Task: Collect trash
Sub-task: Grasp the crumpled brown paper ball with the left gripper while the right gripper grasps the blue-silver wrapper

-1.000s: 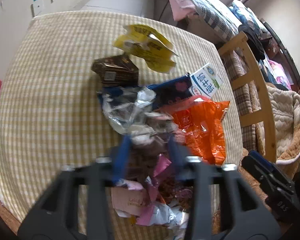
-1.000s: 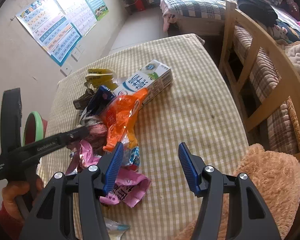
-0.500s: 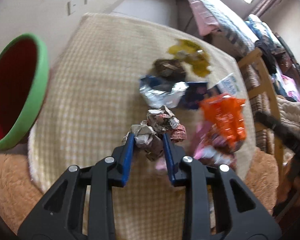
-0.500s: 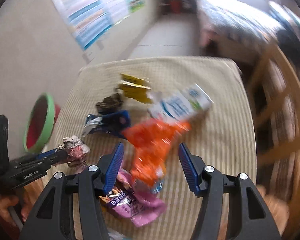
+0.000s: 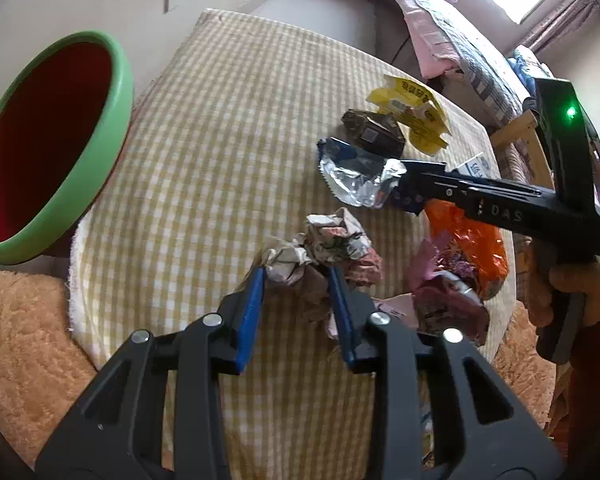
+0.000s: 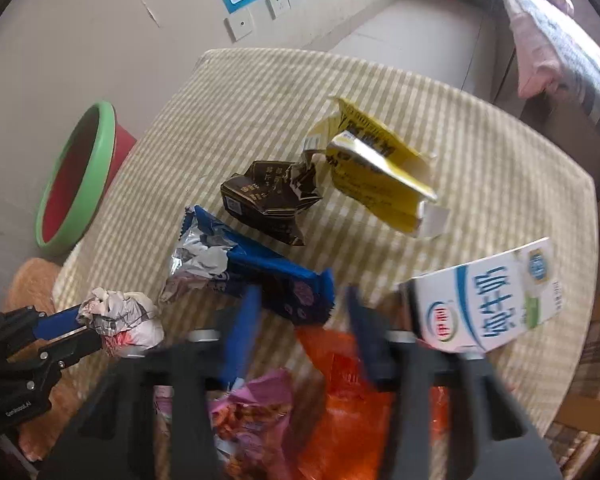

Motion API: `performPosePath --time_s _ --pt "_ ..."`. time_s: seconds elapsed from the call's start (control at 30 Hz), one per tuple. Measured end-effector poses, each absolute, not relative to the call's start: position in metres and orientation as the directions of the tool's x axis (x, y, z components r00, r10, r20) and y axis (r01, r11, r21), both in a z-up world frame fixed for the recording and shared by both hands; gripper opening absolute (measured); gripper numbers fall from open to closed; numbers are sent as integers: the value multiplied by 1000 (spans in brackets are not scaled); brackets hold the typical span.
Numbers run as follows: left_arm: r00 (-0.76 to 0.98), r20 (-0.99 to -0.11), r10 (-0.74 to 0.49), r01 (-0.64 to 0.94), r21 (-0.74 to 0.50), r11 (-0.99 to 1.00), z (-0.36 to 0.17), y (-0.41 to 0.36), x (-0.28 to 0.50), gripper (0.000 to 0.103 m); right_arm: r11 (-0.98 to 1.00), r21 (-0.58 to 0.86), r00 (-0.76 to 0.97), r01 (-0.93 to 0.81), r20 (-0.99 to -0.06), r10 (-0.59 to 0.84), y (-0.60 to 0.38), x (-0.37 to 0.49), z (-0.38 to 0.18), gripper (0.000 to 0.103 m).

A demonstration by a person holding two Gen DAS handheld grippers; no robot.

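Both wrist cameras look steeply down (close) at one table [image 5: 228, 128].

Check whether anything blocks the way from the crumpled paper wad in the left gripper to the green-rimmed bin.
Nothing visible does. The left gripper holds the crumpled paper wad over the checked tablecloth, its jaws beginning to open. Between it and the green-rimmed bin lies only bare cloth; the other wrappers sit on the opposite side.

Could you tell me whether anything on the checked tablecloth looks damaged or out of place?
Yes: the white milk carton lies on its side, and the yellow paper box is torn open and crushed. A dark brown wrapper and a blue foil wrapper lie crumpled beside them.
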State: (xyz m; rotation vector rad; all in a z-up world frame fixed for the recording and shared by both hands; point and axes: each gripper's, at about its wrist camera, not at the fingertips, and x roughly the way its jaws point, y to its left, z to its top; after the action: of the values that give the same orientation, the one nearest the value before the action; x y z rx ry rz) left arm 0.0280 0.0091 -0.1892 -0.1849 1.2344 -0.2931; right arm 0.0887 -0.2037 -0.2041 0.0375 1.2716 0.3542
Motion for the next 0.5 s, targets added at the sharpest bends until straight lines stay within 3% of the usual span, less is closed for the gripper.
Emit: performPosePath --time_s 0.1,0.27,0.4,0.5 --pt "301 -901 -313 102 -296 950 -190 15 28 36 936 241 246 -256 -920 304 -199 81 -201 13" --pt "305 -896 -322 91 -309 947 -187 18 27 46 927 252 261 -278 -909 326 -191 62 -189 13" --pt "300 -897 -325 110 -306 946 -186 12 25 50 917 286 224 -279 -909 352 -188 57 -194 16" --pt "298 -899 -322 120 -300 946 -187 7 27 57 916 282 214 -283 -913 347 -188 56 -199 25"
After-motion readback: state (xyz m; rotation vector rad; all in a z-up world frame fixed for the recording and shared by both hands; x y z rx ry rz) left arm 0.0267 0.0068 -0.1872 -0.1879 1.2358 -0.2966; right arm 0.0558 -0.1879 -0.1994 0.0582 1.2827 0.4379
